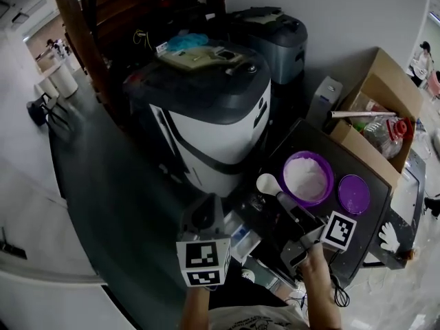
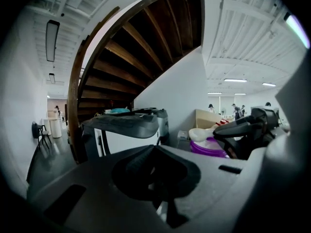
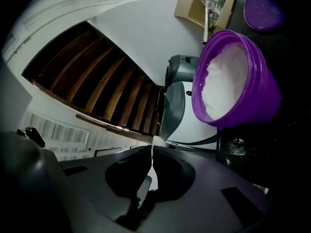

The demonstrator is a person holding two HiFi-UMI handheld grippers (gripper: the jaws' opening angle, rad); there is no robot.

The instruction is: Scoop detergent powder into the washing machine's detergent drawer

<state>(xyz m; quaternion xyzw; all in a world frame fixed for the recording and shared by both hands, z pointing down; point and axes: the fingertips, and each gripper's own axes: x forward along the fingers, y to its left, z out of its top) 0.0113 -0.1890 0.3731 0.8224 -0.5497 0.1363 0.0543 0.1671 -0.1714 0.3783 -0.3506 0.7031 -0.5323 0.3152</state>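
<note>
A purple bowl [image 1: 307, 177] full of white powder [image 3: 221, 84] stands on a dark table [image 1: 371, 177] right of the washing machine [image 1: 213, 126]. My right gripper [image 1: 294, 212] is shut on the handle of a white spoon [image 1: 268, 183], whose head hangs just left of the bowl's rim. The left gripper view shows the spoon [image 2: 201, 133] above the bowl [image 2: 211, 147]. My left gripper [image 1: 206, 217] is low in front of the machine, jaws together with nothing seen between them. A white and blue tray, apparently the drawer [image 1: 242, 239], lies between the grippers.
The bowl's purple lid [image 1: 353, 194] lies on the table to the bowl's right. An open cardboard box [image 1: 375, 115] with bottles stands behind it. A grey bin [image 1: 278, 40] and a wooden staircase [image 1: 137, 19] are behind the machine.
</note>
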